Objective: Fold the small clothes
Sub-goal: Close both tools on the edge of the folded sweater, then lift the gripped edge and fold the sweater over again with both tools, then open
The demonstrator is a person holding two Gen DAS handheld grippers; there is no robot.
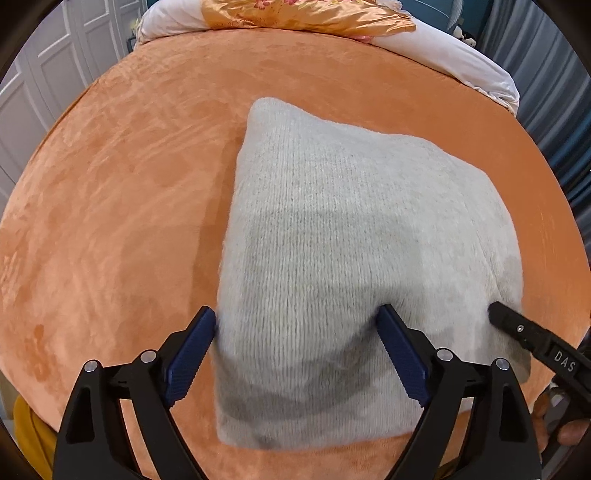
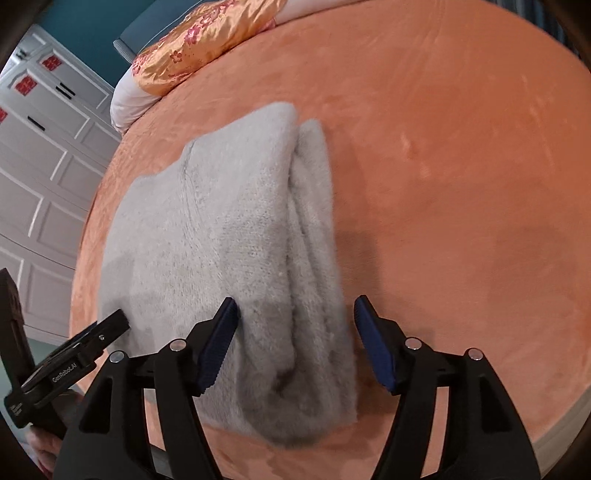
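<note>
Grey knit, fuzzy and thick: one folded sweater (image 1: 351, 258) lies on the orange plush bedspread (image 1: 129, 221), and from the left wrist view it fills the middle of the picture out toward four o'clock. One left gripper (image 1: 299, 328) hangs over the sweater's near end at six o'clock. Its two blue-padded fingers (image 1: 192, 358) stand wide apart; one sits at the sweater's left edge, the other over the knit, and nothing is pinched between them. At four o'clock one black finger of the right gripper (image 1: 517, 328) pokes in over the sweater's right corner. At twelve o'clock, at the far edge of the bed, lie one orange satin cover with pink flowers (image 1: 306, 16) and white bedding (image 1: 461, 55) under it.

From the right wrist view the same sweater (image 2: 221, 240) runs from eleven o'clock down to six, its stacked folded layers showing along the right side. The right gripper (image 2: 295, 314) straddles that layered edge at six o'clock, its two blue pads (image 2: 373, 343) apart and not pressing the cloth. At eight o'clock one finger of the left gripper (image 2: 107, 328) reaches onto the sweater's left part. White panelled cupboard doors (image 2: 48, 166) stand at nine o'clock, the satin cover (image 2: 207, 40) at eleven.
</note>
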